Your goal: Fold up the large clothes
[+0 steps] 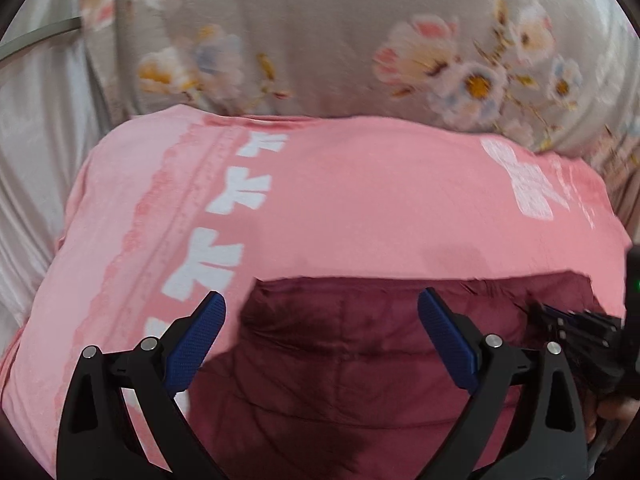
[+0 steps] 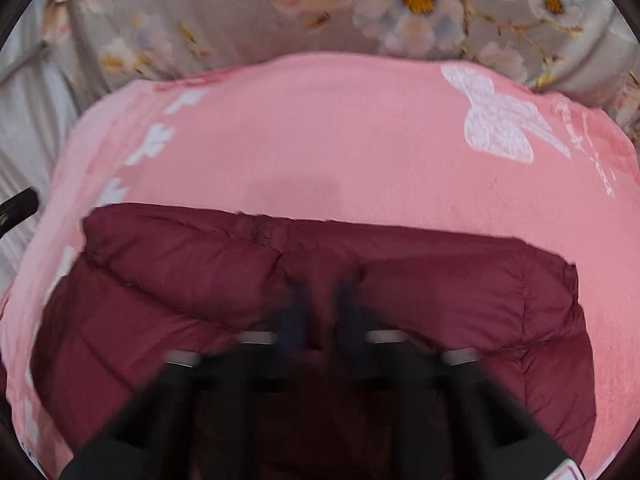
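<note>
The left gripper (image 1: 322, 316) stands wide open above a maroon quilted puffer jacket (image 1: 360, 364). Its 2 blue-padded fingers (image 1: 196, 344) hold nothing; jacket fabric lies below and between them without contact that can be confirmed. The jacket's far edge runs just ahead of the fingertips. Beyond that edge spreads a pink blanket (image 1: 340, 208) printed with white bows, and past it a grey floral sheet (image 1: 312, 32).

The right gripper (image 2: 320, 296) is blurred by motion. Its 2 fingers (image 2: 294, 312) stand together, fully closed. Jacket fabric bunches into a crease at the fingertips; whether fabric is pinched between them cannot be told. The jacket (image 2: 460, 300) lies folded on both sides of the fingers, on the pink blanket (image 2: 320, 128).
</note>
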A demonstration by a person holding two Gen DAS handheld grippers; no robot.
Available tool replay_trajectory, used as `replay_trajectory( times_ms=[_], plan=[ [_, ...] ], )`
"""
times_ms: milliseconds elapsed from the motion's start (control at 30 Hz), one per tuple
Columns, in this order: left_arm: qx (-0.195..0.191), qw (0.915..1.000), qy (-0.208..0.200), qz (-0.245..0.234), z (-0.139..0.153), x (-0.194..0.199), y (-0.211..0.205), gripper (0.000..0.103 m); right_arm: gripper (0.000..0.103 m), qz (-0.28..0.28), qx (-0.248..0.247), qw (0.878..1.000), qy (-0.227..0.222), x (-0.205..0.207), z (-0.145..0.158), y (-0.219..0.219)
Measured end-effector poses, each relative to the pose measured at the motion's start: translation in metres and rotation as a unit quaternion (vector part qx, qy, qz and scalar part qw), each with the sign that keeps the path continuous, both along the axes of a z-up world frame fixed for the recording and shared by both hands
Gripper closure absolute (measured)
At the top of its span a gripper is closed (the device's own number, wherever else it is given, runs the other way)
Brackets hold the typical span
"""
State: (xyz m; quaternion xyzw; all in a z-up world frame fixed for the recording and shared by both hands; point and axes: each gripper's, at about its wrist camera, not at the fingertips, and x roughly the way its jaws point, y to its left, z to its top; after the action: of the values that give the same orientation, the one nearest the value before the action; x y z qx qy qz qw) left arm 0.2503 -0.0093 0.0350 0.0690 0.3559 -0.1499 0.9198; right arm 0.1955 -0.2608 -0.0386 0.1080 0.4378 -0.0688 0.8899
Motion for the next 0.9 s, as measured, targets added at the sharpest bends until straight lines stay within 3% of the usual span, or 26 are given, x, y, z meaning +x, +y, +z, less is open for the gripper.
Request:
replay_trajectory(
  times_ms=[67, 167, 233, 467, 567, 700, 900],
  plan=[
    [0.011, 0.9997, 0.004, -0.02, -0.007, 0.001, -0.02, 0.009, 0.101, -0.009, 0.021, 1.0, -0.021, -0.001, 0.012, -0.007],
    [0.015, 0.9991, 0.001, -0.04, -0.008, 0.008, -0.047, 0.009, 0.101, -0.003, 0.016, 0.998, -0.062, 0.002, 0.045, -0.008],
    [0.011, 0.9988, 0.009, -0.048, -0.011, 0.018, -0.061, 0.009, 0.101, 0.003, 0.008, 0.998, -0.062, 0.015, 0.049, -0.005],
    [0.04, 0.9957, 0.081, -0.022, -0.083, 0.067, -0.097, 0.009, 0.101, -0.001, 0.009, 1.0, 0.012, 0.051, -0.017, -0.005],
    [0.012, 0.9943, 0.105, -0.016, -0.105, 0.074, -0.091, 0.008, 0.101, -0.006, 0.042, 0.999, 0.006, 0.05, -0.028, -0.013],
    [-0.01, 0.9952, 0.098, -0.006, -0.113, 0.076, -0.087, 0.007, 0.101, -0.007, 0.041, 0.999, -0.007, 0.048, -0.035, -0.011],
    [0.005, 0.9967, 0.081, 0.0, -0.115, 0.073, -0.091, 0.006, 0.101, -0.01, 0.005, 1.0, -0.022, 0.048, -0.037, -0.002]
  ],
)
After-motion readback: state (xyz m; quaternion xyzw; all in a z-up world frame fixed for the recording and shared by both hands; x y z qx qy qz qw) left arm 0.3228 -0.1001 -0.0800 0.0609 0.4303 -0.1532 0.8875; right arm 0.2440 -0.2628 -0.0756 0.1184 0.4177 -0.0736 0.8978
